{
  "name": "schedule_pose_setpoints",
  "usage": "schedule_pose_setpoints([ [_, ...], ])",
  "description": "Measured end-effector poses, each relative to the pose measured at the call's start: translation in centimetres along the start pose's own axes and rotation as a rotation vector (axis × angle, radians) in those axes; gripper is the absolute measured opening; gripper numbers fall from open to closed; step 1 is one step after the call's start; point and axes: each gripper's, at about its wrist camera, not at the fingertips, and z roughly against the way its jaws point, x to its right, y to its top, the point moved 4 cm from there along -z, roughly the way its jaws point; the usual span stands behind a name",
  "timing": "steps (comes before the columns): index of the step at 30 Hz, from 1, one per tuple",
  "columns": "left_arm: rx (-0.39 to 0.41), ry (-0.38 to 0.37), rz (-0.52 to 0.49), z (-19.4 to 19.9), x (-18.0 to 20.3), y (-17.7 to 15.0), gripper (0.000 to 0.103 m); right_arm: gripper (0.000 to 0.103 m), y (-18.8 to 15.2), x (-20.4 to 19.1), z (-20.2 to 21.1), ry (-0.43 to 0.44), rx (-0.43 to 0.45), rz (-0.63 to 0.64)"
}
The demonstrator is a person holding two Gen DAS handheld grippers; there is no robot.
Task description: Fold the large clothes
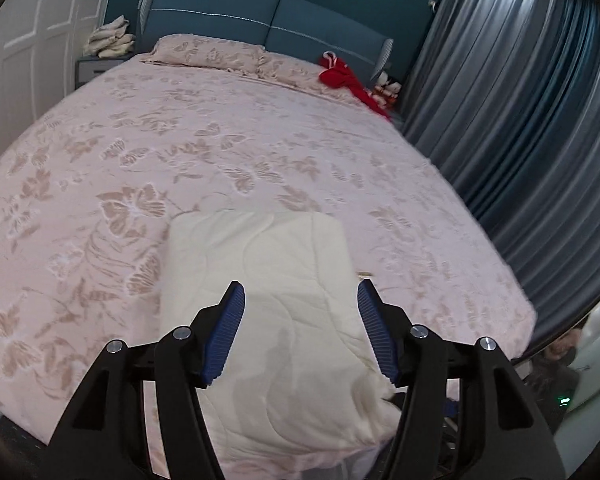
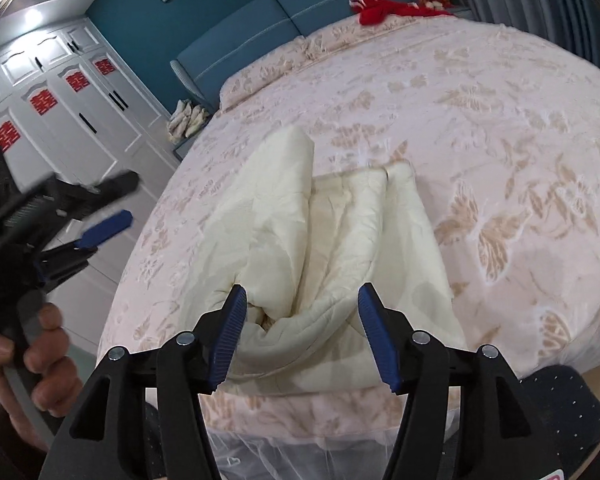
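Note:
A cream quilted blanket lies folded near the foot edge of the bed, seen smooth in the left wrist view. In the right wrist view the blanket shows bunched folds and an open end toward me. My left gripper is open, its blue pads either side of the blanket's near part, not gripping. My right gripper is open just above the blanket's near bunched edge. The left gripper also shows at the left of the right wrist view, held in a hand, off the bed.
The bed has a pink floral cover and two pillows. A red garment lies at the far right corner. Grey-blue curtains hang on the right. White wardrobes stand on the left. A nightstand holds folded cloth.

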Motion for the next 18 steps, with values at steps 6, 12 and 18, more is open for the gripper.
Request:
schedule_pose_setpoints([
  [6,0.006,0.05,-0.053,-0.6,0.9,0.5,0.057,0.059,0.3,-2.2,0.3,0.056,-0.026,0.077],
  [12,-0.029,0.074,-0.053,-1.4,1.5,0.0,0.057,0.019,-1.2,-1.4,-2.8,0.036,-0.115,0.086],
  [18,-0.036,0.1,-0.101,-2.0,2.9,0.9,0.056,0.012,0.4,1.0,0.2,0.026,-0.019,0.028],
])
